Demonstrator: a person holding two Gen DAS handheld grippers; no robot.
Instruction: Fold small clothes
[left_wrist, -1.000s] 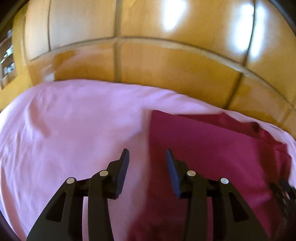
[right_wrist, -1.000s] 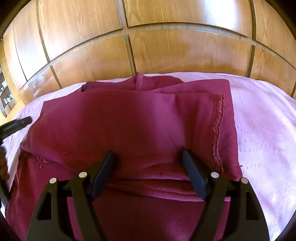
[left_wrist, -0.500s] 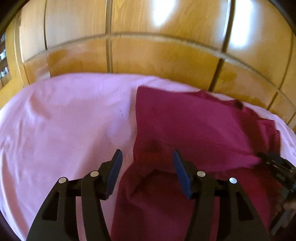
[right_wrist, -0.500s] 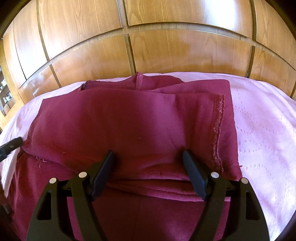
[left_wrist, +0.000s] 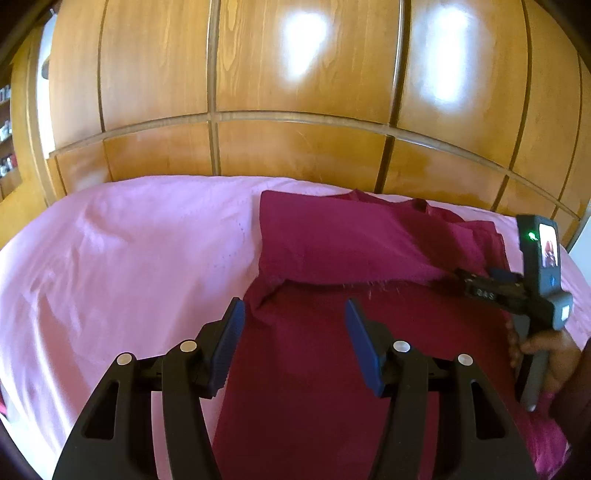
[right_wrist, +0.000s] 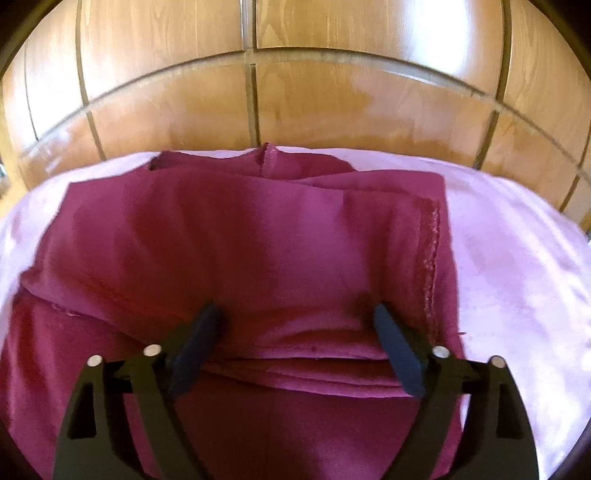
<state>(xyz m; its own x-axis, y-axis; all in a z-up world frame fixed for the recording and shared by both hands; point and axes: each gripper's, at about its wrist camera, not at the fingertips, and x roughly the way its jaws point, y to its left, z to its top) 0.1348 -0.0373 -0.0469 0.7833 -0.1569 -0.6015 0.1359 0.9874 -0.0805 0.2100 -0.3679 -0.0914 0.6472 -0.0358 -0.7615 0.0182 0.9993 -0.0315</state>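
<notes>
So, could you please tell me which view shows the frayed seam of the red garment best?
The right wrist view: the frayed seam runs down the folded red garment, unobstructed. In the left wrist view that side lies behind the right tongs.

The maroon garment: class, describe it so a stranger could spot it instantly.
Find the wooden panelled wall, then the pink bedsheet spread below it. On the sheet lies the maroon garment, partly folded, the only dark red cloth there, with a stitched hem along its right edge.
</notes>
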